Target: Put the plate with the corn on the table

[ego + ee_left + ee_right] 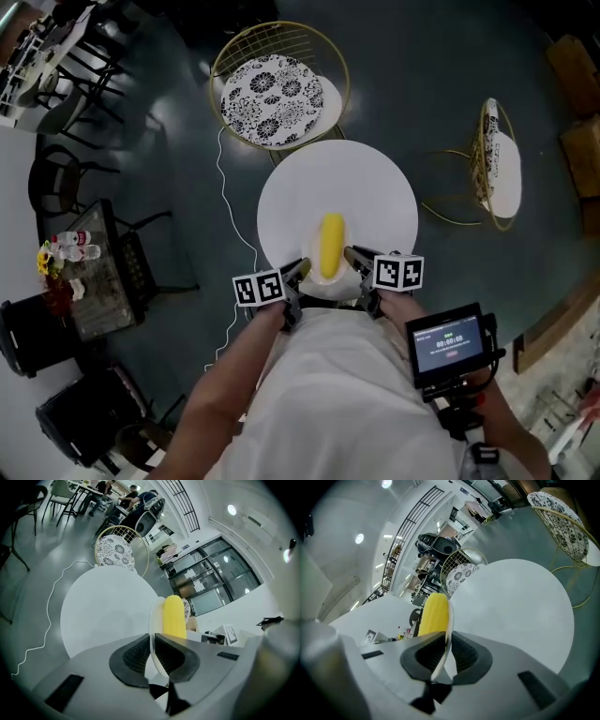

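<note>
A yellow corn cob (pixel 331 245) lies on a white plate (pixel 317 284) that I hold over the near edge of the round white table (pixel 375 183). My left gripper (pixel 302 270) is shut on the plate's left rim, and my right gripper (pixel 351 255) is shut on its right rim. In the left gripper view the plate's rim (pixel 153 616) runs edge-on between the pads of the left gripper (pixel 153 654), with the corn (pixel 174 616) beyond. The right gripper view shows the same: rim (pixel 447 627) pinched by the right gripper (pixel 443 654), corn (pixel 433 613) to the left.
A gold wire chair with a patterned cushion (pixel 272 98) stands behind the table, and a second one (pixel 497 159) to the right. A white cable (pixel 228 202) trails on the dark floor at the left. A small screen (pixel 448 344) hangs at my right side.
</note>
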Action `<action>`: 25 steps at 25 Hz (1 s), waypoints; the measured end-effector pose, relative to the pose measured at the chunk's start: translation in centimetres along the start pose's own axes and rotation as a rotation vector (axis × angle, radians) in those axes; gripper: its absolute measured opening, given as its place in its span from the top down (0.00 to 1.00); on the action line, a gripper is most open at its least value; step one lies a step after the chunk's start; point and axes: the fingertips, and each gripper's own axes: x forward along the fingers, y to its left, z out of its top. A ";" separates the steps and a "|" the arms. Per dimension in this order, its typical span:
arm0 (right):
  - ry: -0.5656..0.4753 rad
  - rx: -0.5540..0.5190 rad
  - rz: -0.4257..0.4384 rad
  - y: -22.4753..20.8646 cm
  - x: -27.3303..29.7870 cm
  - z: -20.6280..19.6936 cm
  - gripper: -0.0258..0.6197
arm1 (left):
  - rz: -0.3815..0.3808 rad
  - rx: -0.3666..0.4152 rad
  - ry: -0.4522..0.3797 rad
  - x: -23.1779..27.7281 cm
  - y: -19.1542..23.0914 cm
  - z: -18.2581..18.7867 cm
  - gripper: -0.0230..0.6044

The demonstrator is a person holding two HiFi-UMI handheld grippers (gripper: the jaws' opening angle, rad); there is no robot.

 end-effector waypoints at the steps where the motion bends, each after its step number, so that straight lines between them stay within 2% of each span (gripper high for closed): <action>1: -0.003 0.005 -0.001 -0.2 0.4 0.3 0.89 | 0.003 0.000 0.002 0.2 0.3 0.4 0.91; 13: -0.011 0.016 -0.044 -3.3 3.8 3.4 0.89 | 0.022 -0.004 0.030 4.0 2.6 3.6 0.91; 25: -0.001 0.009 -0.100 -7.1 6.6 3.9 0.89 | 0.053 0.037 0.086 7.2 5.2 5.1 0.91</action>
